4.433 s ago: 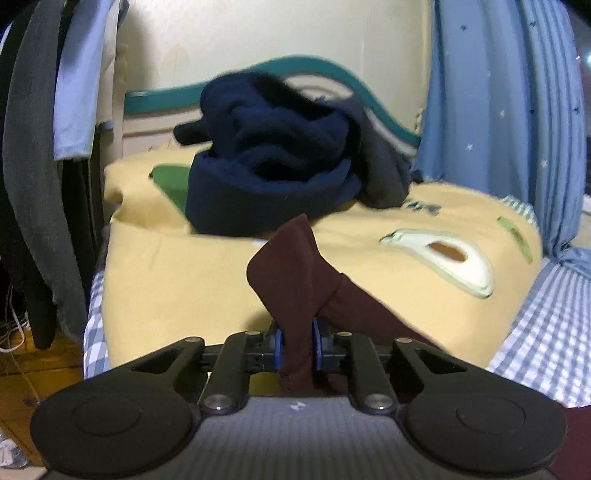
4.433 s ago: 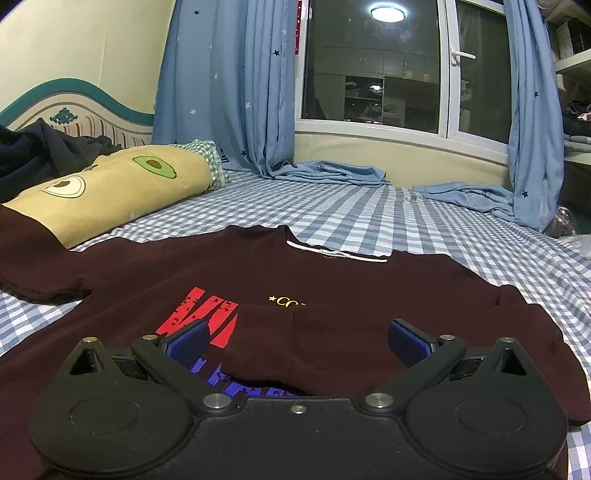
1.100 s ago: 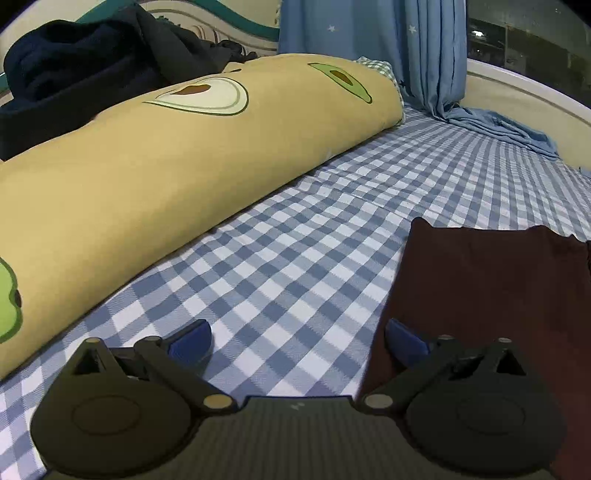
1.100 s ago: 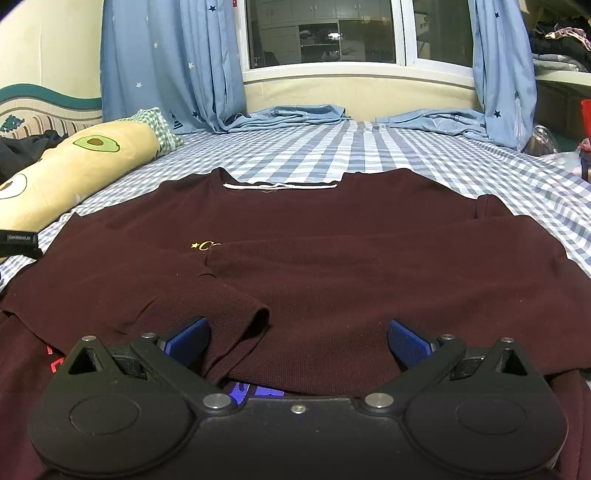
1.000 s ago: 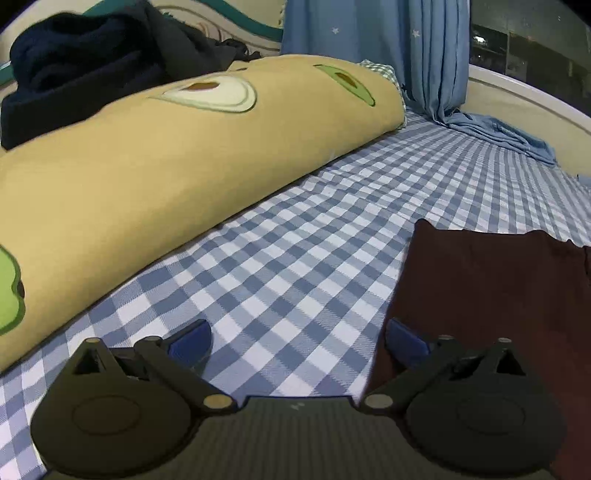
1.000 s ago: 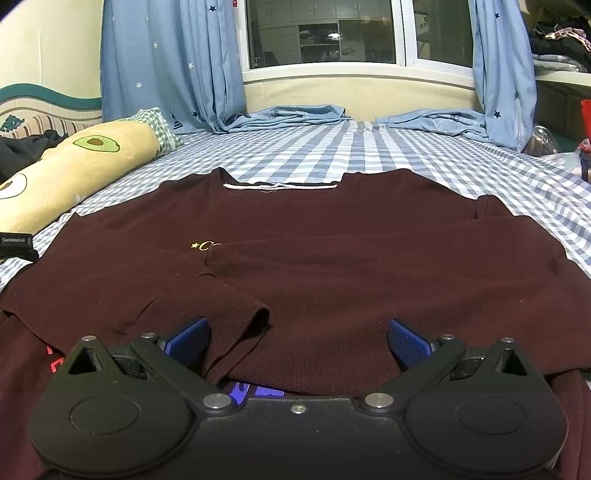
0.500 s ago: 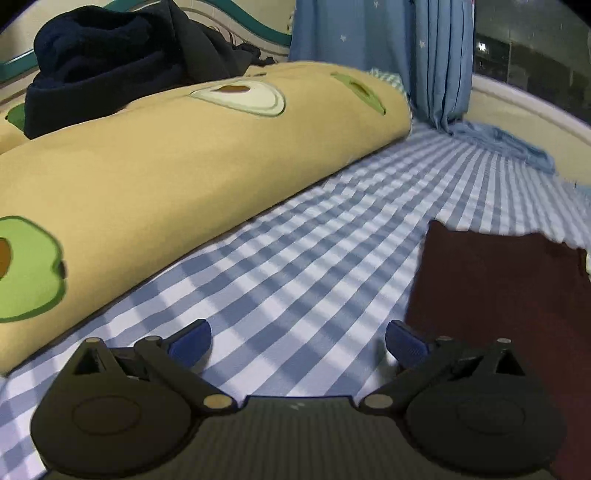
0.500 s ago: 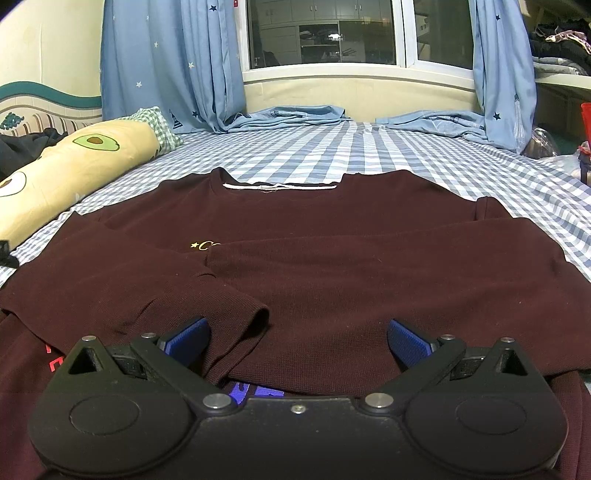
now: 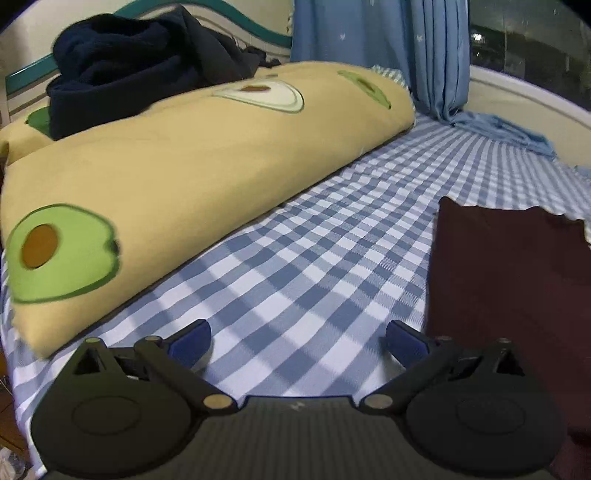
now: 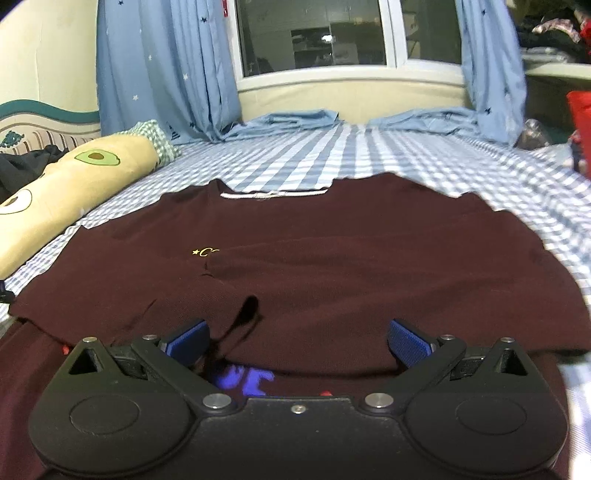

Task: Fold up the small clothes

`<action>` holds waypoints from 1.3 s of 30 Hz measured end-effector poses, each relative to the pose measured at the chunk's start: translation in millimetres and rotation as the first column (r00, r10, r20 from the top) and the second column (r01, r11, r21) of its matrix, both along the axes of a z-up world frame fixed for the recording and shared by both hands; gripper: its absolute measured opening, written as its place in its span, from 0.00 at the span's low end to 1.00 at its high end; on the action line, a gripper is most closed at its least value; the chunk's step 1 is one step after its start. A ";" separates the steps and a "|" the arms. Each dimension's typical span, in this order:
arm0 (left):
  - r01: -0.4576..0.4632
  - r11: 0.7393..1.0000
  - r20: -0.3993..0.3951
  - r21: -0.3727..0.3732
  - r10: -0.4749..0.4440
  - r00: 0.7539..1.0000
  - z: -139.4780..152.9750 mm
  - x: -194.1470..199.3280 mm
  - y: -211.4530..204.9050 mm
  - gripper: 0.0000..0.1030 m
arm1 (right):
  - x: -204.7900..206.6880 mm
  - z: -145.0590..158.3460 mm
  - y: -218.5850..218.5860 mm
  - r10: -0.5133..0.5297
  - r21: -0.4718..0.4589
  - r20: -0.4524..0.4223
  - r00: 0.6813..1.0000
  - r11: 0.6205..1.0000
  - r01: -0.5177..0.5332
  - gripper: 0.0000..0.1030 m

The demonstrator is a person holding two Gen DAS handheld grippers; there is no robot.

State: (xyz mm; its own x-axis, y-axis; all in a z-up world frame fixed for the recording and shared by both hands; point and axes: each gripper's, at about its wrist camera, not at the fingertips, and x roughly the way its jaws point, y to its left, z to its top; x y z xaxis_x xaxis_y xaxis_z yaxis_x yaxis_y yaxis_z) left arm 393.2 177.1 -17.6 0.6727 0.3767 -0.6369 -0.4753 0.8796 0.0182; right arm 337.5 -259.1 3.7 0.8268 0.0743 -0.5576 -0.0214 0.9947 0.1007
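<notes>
A dark maroon long-sleeved shirt (image 10: 332, 258) lies flat on the blue checked bed sheet (image 10: 388, 162), collar away from me, both sleeves folded across its chest. My right gripper (image 10: 297, 341) is open and empty, low over the shirt's lower front, above the sleeve cuffs. In the left wrist view the shirt's left edge (image 9: 509, 280) lies at the right. My left gripper (image 9: 297, 341) is open and empty over bare sheet (image 9: 295, 266), just left of that edge.
A long yellow avocado-print pillow (image 9: 177, 177) lies along the left of the bed, with dark clothes (image 9: 129, 70) piled on it by the headboard. Blue curtains (image 10: 166, 66) and a window (image 10: 314, 33) stand at the far side. A red object (image 10: 580, 114) is at the far right.
The left gripper has drawn back and swung left, showing more of the pillow. The right gripper has moved forward and lower over the folded sleeves. Both stay open.
</notes>
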 end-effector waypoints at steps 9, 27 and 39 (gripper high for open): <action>0.166 0.985 0.111 0.042 -0.170 0.979 23.3 -112.5 -33.0 0.99 | -116.5 22.0 -31.6 0.061 -0.133 0.125 0.990 0.990 -0.044 1.00; 0.351 0.933 0.136 -0.082 -0.339 0.931 -44.9 -257.7 -54.2 0.99 | -257.3 -27.8 -71.0 0.075 -0.030 0.116 0.990 0.997 -0.072 1.00; 0.362 0.932 0.064 0.011 -0.362 0.930 -42.9 -291.1 -57.9 0.99 | -289.7 -36.7 -56.0 0.141 -0.241 0.038 0.989 0.962 -0.128 1.00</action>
State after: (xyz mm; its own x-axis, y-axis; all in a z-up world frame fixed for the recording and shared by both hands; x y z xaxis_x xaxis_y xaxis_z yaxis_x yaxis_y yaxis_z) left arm 102.2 119.2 -60.5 0.8024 0.0993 -0.5884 -0.1248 0.9922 -0.0027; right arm 47.8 -315.0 -33.0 0.8477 0.0579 -0.5274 -0.1556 0.9774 -0.1428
